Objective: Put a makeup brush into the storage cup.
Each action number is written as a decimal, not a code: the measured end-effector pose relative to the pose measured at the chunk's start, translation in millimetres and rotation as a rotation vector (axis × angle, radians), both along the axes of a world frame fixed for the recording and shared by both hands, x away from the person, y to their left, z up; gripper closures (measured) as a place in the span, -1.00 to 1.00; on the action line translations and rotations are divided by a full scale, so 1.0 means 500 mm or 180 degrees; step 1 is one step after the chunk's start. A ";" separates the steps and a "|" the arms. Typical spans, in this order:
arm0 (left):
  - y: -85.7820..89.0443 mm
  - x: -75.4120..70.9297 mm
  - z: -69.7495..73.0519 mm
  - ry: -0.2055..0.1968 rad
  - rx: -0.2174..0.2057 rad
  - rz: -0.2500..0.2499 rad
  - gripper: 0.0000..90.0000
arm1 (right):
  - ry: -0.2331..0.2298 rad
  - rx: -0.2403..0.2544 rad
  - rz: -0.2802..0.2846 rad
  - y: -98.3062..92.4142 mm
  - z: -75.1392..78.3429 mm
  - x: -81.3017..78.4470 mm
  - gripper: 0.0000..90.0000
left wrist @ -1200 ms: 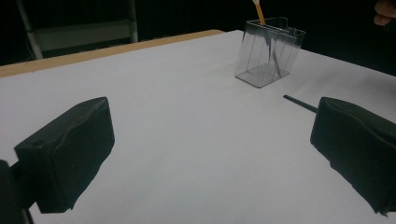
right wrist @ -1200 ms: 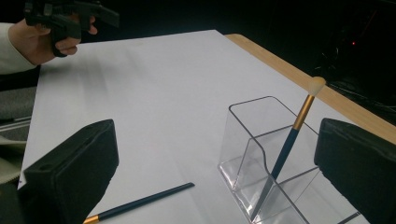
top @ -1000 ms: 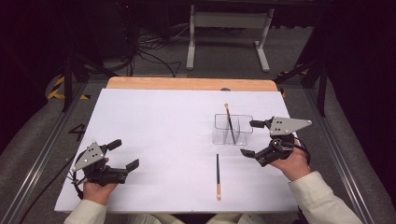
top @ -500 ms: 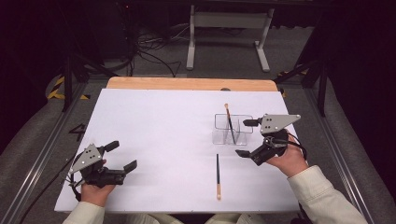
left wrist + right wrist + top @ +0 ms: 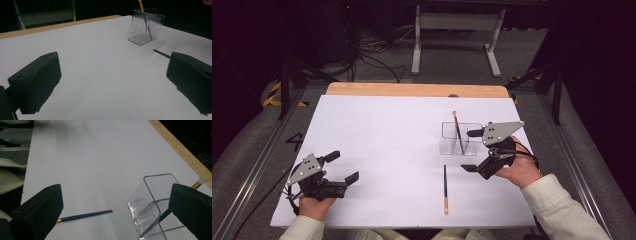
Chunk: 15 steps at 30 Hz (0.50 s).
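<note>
- Standing in the clear holder, one brush leans with its pale tip up and away from the person; its lower end blurs behind the see-through walls.
- Hiding part of that brush in the right gripper view, the far jaw covers the stretch between the gold ferrule and the dark handle inside the holder.
- The left gripper view cuts this brush off at the top edge, so its tip is lost there.
- The second brush lies flat on the white table, just in front of the holder on the person's side, apart from it.
- Its long axis runs from the holder toward the person, dark pointed end nearest the holder, orange end at the table's near edge.
- In the right gripper view only part of it shows; the near jaw covers the rest beyond the gold band.
- In the left gripper view just a short dark tip peeks out past the jaw.
- The right tongs, spread wide and holding nothing, hover just right of the holder.
- The left tongs, likewise spread and holding nothing, sit well apart from the holder, at the table's near left corner.
- The high view alone shows both hands and sleeves; the gripper views show the holder's inner dividers more plainly.
</note>
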<state>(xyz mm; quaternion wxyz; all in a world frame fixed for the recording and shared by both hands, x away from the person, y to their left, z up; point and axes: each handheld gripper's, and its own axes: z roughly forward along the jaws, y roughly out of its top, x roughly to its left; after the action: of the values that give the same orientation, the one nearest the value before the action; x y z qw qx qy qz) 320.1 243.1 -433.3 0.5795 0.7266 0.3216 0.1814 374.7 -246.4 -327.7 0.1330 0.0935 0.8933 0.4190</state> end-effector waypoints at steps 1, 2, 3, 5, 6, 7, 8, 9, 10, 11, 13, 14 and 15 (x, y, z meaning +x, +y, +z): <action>0.000 0.000 0.000 0.0001 0.0000 0.0000 -0.99 | 0.0004 -0.0002 0.0005 0.001 0.000 0.000 -1.00; 0.000 0.000 0.000 0.0001 0.0001 0.0001 -0.99 | 0.0005 -0.0009 0.0021 0.003 0.001 0.000 -1.00; 0.000 0.000 0.000 -0.0005 -0.0004 0.0005 -0.99 | 0.0007 -0.0016 0.0032 0.004 0.001 0.001 -1.00; 0.000 -0.001 0.000 -0.0004 -0.0006 0.0009 -0.99 | 0.0013 -0.0024 0.0052 0.007 0.002 0.001 -1.00; 0.000 -0.001 0.000 -0.0004 -0.0005 0.0009 -0.99 | 0.0012 -0.0032 0.0064 0.010 0.002 0.001 -1.00; 0.001 -0.002 0.000 -0.0005 -0.0003 0.0015 -0.99 | 0.0020 -0.0038 0.0079 0.012 0.002 0.001 -1.00; 0.001 -0.002 0.000 -0.0011 -0.0003 0.0016 -0.99 | 0.0018 -0.0053 0.0090 0.014 0.002 0.002 -1.00; 0.002 -0.002 0.000 -0.0010 -0.0005 0.0019 -0.99 | 0.0022 -0.0057 0.0100 0.016 0.002 0.002 -1.00; 0.002 -0.002 0.000 -0.0015 0.0000 0.0023 -0.99 | 0.0027 -0.0054 0.0122 0.017 0.003 0.002 -1.00; 0.002 -0.003 0.000 -0.0013 0.0002 0.0023 -0.99 | 0.0038 -0.0050 0.0147 0.019 0.003 0.002 -1.00; 0.003 -0.004 0.000 -0.0009 0.0002 0.0026 -0.99 | 0.0042 -0.0065 0.0172 0.023 0.002 0.003 -1.00; 0.003 -0.005 0.000 -0.0010 -0.0002 0.0026 -0.99 | 0.0054 -0.0067 0.0193 0.025 0.001 0.003 -1.00; 0.004 -0.006 -0.001 -0.0013 -0.0007 0.0038 -0.99 | 0.0068 -0.0071 0.0223 0.027 0.001 0.004 -1.00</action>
<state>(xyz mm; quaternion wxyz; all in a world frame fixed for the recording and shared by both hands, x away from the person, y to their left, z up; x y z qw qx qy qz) 317.2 244.9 -433.6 0.5799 0.7236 0.3249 0.1859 376.8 -232.9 -327.3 0.1098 0.0652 0.9020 0.4124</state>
